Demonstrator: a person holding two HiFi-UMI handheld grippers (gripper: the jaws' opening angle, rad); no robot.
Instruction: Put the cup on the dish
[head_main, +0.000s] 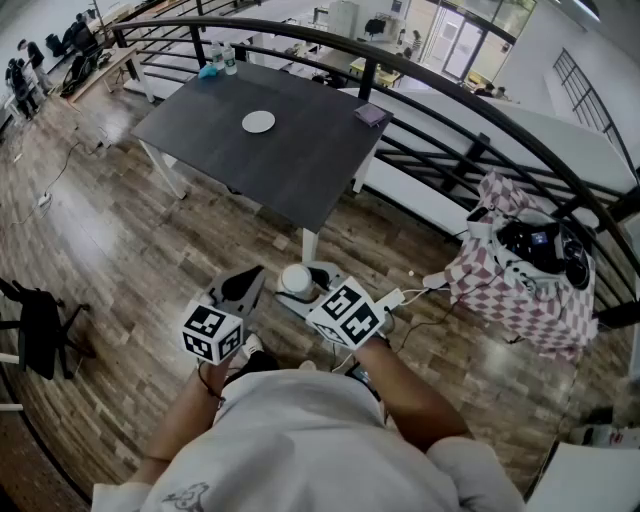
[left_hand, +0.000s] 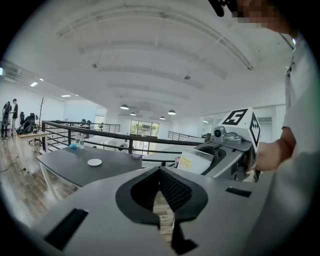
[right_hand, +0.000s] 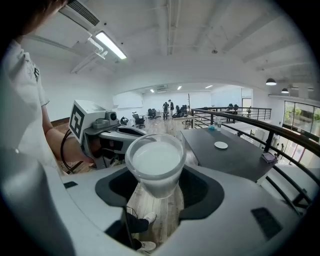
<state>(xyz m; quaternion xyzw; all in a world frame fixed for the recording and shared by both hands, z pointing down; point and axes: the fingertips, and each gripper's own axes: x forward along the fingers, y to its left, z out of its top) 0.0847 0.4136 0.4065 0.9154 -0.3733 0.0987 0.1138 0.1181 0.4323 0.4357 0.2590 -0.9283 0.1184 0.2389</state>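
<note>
A frosted plastic cup (right_hand: 155, 165) stands upright between the jaws of my right gripper (right_hand: 159, 186), which is shut on its lower part. In the head view the cup (head_main: 296, 279) is held low in front of the person, above the wooden floor. The small white dish (head_main: 258, 122) lies near the middle of a dark table (head_main: 300, 160), well ahead of both grippers. That dish (right_hand: 220, 145) also shows in the right gripper view. My left gripper (head_main: 243, 288) is beside the right one. Its jaws (left_hand: 161, 171) are shut with nothing in them. The dish (left_hand: 94, 162) is far off to its left.
A purple object (head_main: 372, 114) lies at the table's right corner, and bottles with a blue thing (head_main: 215, 62) stand at its far corner. A black railing (head_main: 440, 110) curves behind. A checkered bag (head_main: 520, 275) sits on the floor at right, a black chair (head_main: 40, 335) at left.
</note>
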